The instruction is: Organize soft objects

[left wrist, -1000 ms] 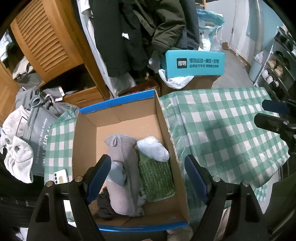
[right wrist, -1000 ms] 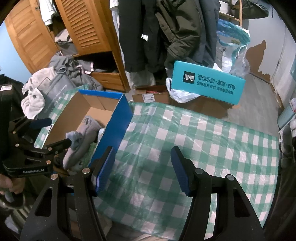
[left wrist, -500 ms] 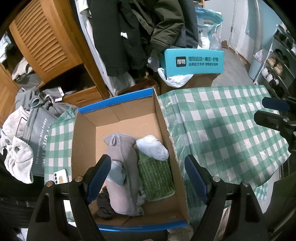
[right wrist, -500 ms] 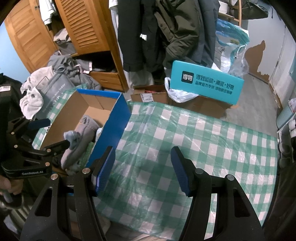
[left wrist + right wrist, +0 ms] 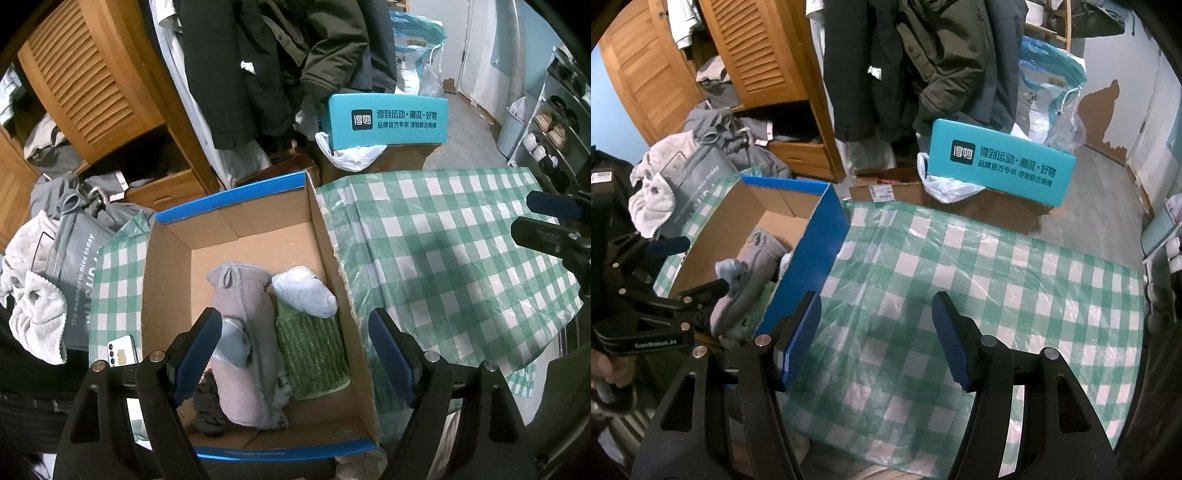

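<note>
A cardboard box with a blue rim (image 5: 236,199) (image 5: 827,229) stands on the green-checked tablecloth (image 5: 443,251) (image 5: 979,288). Inside lie a grey folded garment (image 5: 243,332) (image 5: 753,273), a white rolled bundle (image 5: 304,297), a green textured cloth (image 5: 314,354) and a dark item (image 5: 207,406). My left gripper (image 5: 295,354) hovers open above the box's contents, touching nothing. My right gripper (image 5: 875,343) stands open over the bare cloth, just right of the box's blue wall. From the right wrist, the left gripper (image 5: 672,273) shows at the left, a hand holding it.
A phone (image 5: 122,354) lies on the cloth left of the box. Grey and white clothes (image 5: 44,295) and a grey bag are heaped at far left. Behind the table are a teal box (image 5: 388,120), hanging coats (image 5: 277,66), a wooden wardrobe (image 5: 92,85) and shoe shelves (image 5: 550,125).
</note>
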A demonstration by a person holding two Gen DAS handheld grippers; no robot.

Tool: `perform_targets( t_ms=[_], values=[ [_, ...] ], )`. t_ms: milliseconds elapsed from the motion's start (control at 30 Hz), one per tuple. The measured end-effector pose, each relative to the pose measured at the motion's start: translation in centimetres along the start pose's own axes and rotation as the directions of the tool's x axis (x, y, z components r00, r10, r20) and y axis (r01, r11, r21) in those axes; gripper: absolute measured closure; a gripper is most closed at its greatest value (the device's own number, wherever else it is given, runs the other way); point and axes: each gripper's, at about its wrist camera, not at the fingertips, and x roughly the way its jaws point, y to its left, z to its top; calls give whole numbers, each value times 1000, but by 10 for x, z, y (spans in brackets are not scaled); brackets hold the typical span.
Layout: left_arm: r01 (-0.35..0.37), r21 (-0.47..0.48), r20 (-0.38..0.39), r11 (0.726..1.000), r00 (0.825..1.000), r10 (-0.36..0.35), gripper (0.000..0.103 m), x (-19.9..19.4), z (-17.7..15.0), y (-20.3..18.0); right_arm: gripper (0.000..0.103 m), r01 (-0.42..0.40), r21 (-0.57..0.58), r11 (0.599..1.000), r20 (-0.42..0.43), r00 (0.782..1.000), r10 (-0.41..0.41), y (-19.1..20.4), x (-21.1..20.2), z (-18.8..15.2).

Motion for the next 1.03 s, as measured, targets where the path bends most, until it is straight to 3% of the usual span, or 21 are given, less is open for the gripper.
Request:
perform_targets(
  t_ms=[1033],
  values=[
    [7,13,-5,1000,1000,-7,20,2,-3,-2,41,3,-1,1000,-1,1000,-3,1,0,0]
  ],
)
